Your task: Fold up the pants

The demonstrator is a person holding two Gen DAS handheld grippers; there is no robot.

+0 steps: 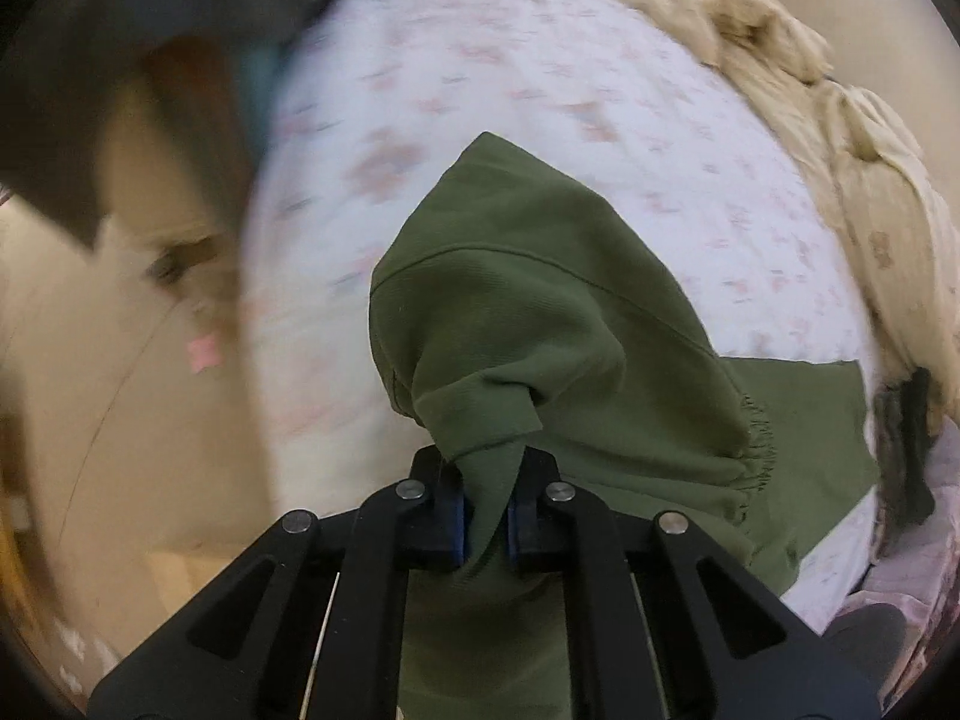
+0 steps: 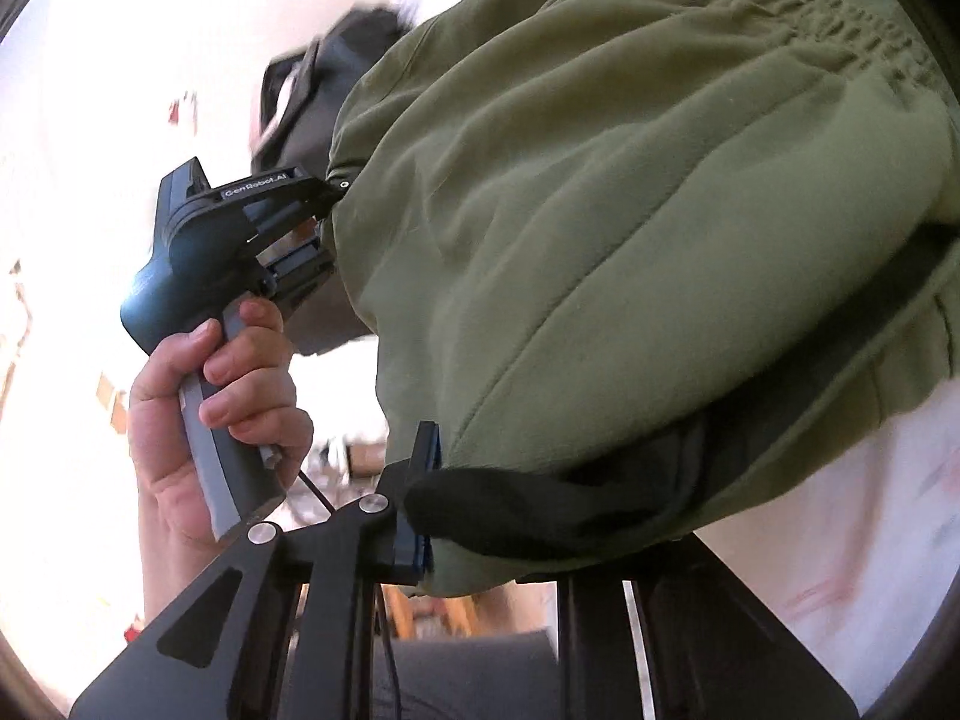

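Left tongs (image 1: 487, 516) are clenched on a bunched corner of the green pants (image 1: 540, 324), lifted above the flowered bed sheet (image 1: 510, 60); right tongs (image 2: 480, 516) pinch another fold of them.

green pants (image 2: 600, 210) drape over the right gripper (image 2: 480, 504), hiding its far finger; their waistband runs past the frame edge. floral sheet (image 1: 540, 78) and room at left are motion-blurred.
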